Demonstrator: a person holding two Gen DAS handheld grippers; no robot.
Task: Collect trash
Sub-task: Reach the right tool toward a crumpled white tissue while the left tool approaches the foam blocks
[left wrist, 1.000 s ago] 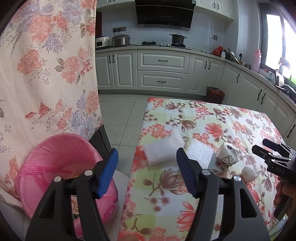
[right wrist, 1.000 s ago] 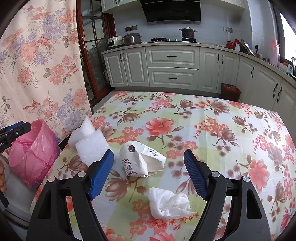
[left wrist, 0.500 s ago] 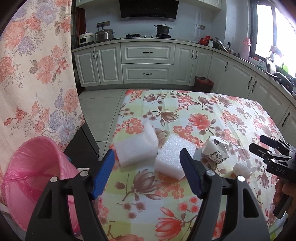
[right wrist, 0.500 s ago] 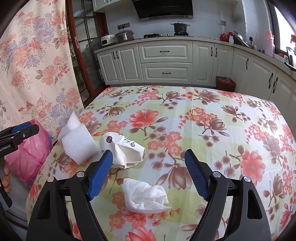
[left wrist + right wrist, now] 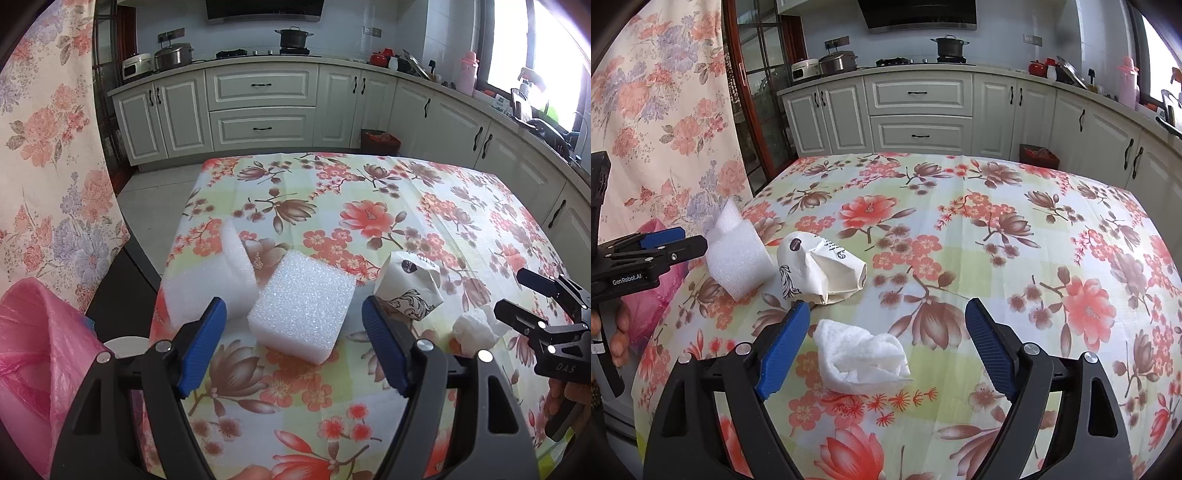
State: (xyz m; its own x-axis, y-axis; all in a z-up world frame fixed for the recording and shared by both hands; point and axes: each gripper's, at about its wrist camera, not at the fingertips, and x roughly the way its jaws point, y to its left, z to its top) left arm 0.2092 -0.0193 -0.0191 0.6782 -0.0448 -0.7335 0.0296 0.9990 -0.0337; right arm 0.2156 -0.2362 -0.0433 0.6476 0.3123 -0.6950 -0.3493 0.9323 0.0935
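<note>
Trash lies on the flowered tablecloth (image 5: 388, 206): two white foam blocks, a crushed paper cup (image 5: 408, 291) and a crumpled white tissue (image 5: 860, 358). My left gripper (image 5: 293, 306) is open and hangs just short of the nearer foam block (image 5: 303, 306), which sits between its blue fingertips, untouched. The second foam block (image 5: 210, 273) leans behind it to the left. My right gripper (image 5: 886, 310) is opening, with the tissue lying loose between its fingers and no pad pressing on it. The cup (image 5: 820, 266) rests just beyond its left finger.
A bin lined with a pink bag (image 5: 37, 350) stands off the table's left edge, below a flowered curtain (image 5: 48, 147). White kitchen cabinets (image 5: 262, 107) run along the back and the right. A small red bin (image 5: 380, 140) stands on the floor beyond the table.
My left gripper swung right from above the pink bin to the foam blocks, and its jaws widened. The right gripper sank slightly toward the tissue and opened wider.
</note>
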